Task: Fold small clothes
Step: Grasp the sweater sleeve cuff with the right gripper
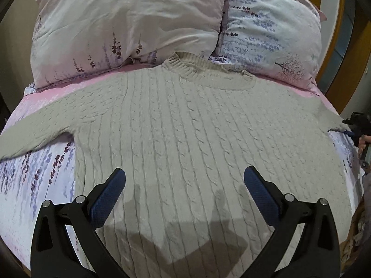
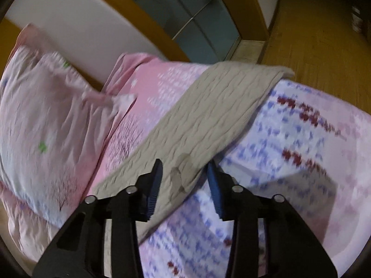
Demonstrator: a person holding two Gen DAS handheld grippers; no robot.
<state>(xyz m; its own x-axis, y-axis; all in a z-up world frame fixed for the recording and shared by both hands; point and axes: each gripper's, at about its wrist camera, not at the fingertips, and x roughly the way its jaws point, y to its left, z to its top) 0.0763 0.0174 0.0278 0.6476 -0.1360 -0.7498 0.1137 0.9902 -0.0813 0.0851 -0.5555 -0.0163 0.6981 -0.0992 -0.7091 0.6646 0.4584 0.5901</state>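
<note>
A beige cable-knit sweater (image 1: 185, 125) lies flat on the bed, collar toward the pillows, both sleeves spread out. My left gripper (image 1: 184, 176) is open and empty, hovering over the sweater's lower body. In the right wrist view one sleeve (image 2: 208, 115) runs diagonally across the bedsheet to the bed's far edge. My right gripper (image 2: 184, 169) is open with its fingers on either side of the sleeve's near part, not closed on it. The right gripper also shows in the left wrist view (image 1: 358, 127) at the end of the right sleeve.
Two floral pillows (image 1: 129, 27) (image 1: 271, 30) stand at the head of the bed. The pink and lavender bedsheet (image 2: 289, 162) covers the mattress. A wooden floor (image 2: 313, 34) and a glass door (image 2: 185, 7) lie beyond the bed's edge.
</note>
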